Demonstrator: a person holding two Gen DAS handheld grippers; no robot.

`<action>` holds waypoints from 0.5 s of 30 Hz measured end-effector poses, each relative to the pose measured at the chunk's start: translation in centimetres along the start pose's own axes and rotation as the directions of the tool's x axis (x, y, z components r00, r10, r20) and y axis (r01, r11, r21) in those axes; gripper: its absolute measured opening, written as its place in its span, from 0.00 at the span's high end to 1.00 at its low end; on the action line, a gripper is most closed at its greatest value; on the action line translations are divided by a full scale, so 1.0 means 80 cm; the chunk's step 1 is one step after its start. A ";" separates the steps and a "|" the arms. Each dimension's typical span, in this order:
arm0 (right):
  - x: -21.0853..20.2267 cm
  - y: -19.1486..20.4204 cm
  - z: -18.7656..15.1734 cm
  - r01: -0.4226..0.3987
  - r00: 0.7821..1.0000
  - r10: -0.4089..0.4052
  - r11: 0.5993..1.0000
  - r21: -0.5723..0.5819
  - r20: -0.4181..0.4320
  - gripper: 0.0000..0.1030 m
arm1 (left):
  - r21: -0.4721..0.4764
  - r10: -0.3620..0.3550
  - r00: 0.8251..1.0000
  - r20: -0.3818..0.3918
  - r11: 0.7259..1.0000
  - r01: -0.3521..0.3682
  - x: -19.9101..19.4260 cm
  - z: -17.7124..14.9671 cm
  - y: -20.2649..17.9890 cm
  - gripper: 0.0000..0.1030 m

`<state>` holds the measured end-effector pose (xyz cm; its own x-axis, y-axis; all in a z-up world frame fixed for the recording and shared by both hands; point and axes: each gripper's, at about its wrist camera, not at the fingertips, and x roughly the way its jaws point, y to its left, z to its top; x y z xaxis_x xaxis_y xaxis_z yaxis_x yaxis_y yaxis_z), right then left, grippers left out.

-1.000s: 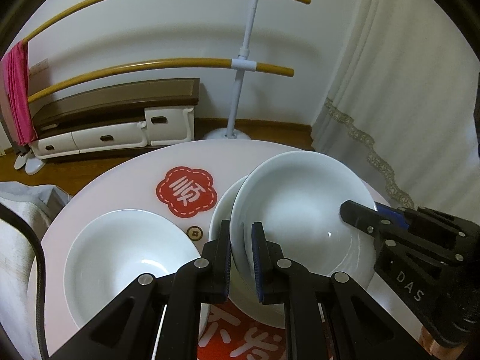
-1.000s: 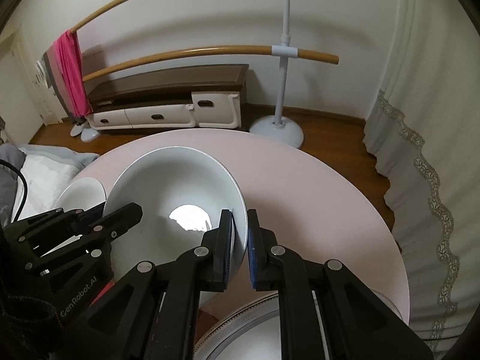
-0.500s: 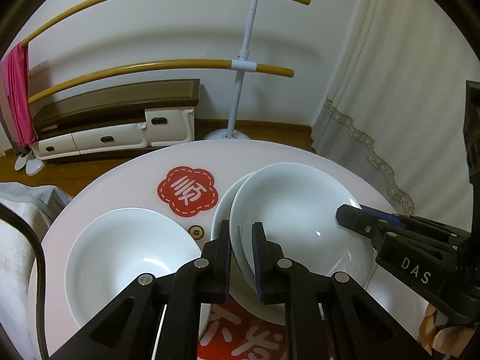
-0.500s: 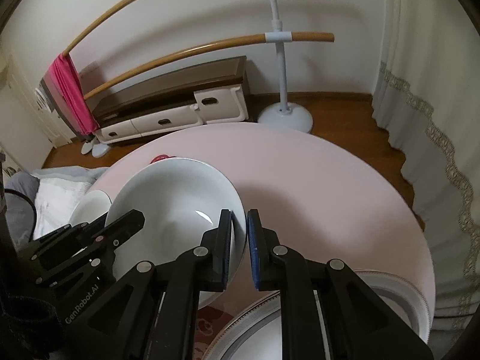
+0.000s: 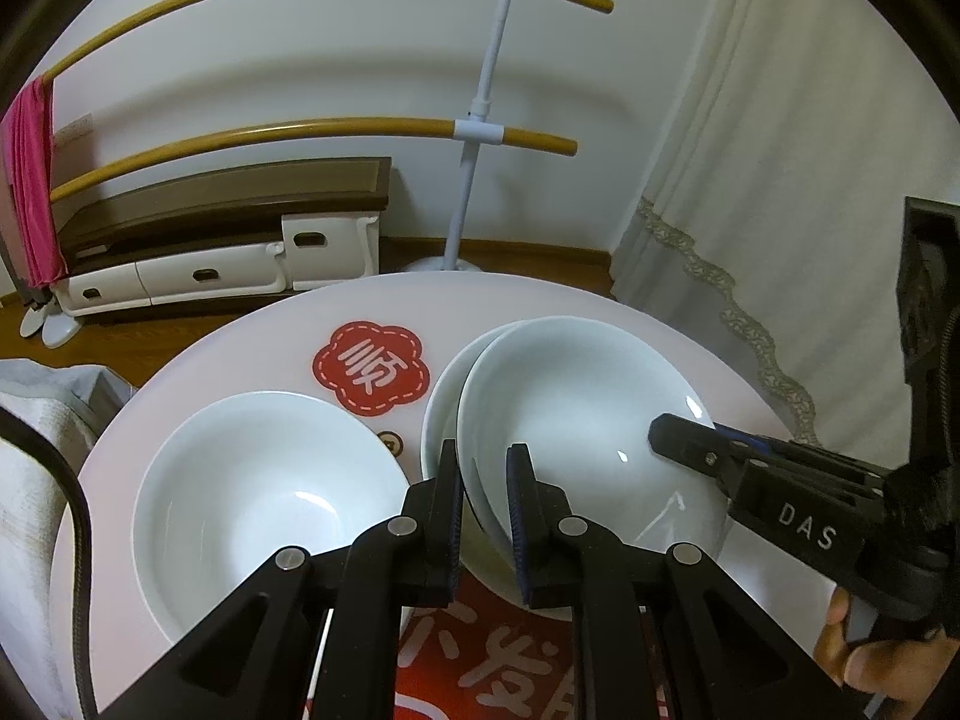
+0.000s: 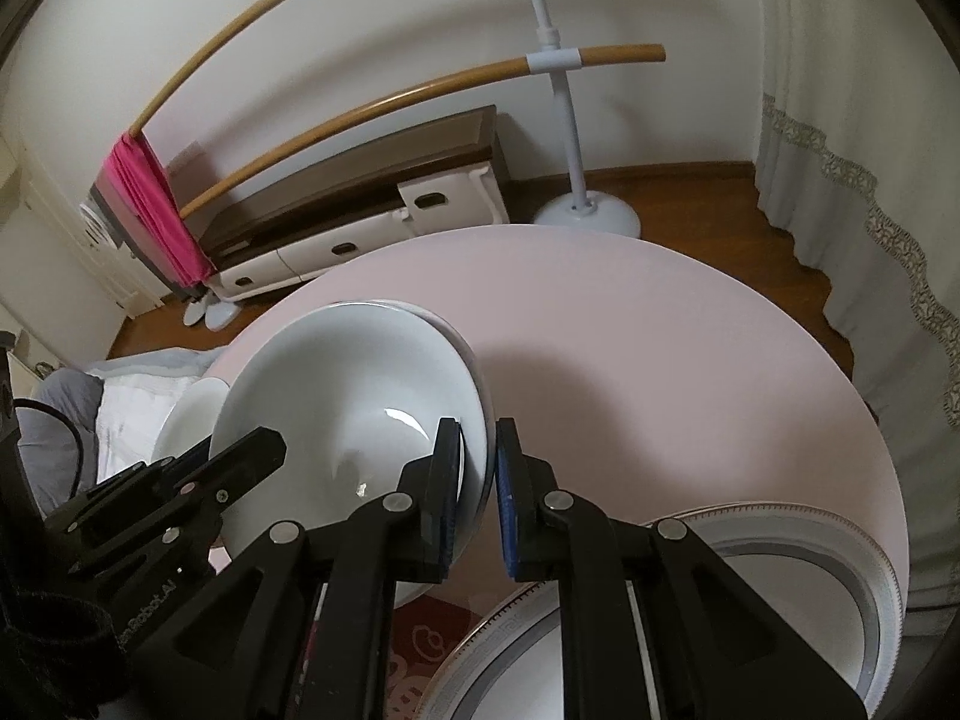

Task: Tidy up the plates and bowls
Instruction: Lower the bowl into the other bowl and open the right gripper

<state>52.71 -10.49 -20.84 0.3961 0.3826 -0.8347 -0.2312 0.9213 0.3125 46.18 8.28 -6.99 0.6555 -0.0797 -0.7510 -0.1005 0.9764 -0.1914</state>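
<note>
A white bowl (image 5: 576, 408) sits nested in a second white bowl (image 5: 441, 402) on the round pink table (image 5: 492, 306). My left gripper (image 5: 485, 480) straddles the near-left rim of the top bowl with its jaws a little apart. My right gripper (image 6: 479, 456) straddles the opposite rim of that bowl (image 6: 354, 378), jaws slightly parted; it also shows in the left wrist view (image 5: 708, 444). A third white bowl (image 5: 264, 492) stands alone to the left. A grey-rimmed plate (image 6: 780, 576) lies under the right gripper.
A red flower-shaped mat (image 5: 372, 369) lies behind the bowls and a larger red mat (image 5: 492, 648) at the table's near edge. A clothes rack (image 5: 480, 132), a low cabinet (image 5: 228, 240) and a curtain (image 5: 750, 180) stand beyond the table.
The top bowl has come down from a tilt to lie level inside the lower bowl. Both grippers' jaws have parted slightly around its rim.
</note>
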 end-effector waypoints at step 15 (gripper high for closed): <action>0.000 0.004 -0.005 0.011 1.000 -0.012 1.000 0.022 0.009 0.85 | -0.081 -0.064 0.996 0.067 0.994 0.070 -0.043 -0.041 0.045 0.68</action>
<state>52.23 -10.23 -20.90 0.4069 0.3725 -0.8341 -0.2070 0.9269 0.3129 41.10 11.43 -7.19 0.7095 -0.1286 -0.6929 -0.1150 0.9489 -0.2939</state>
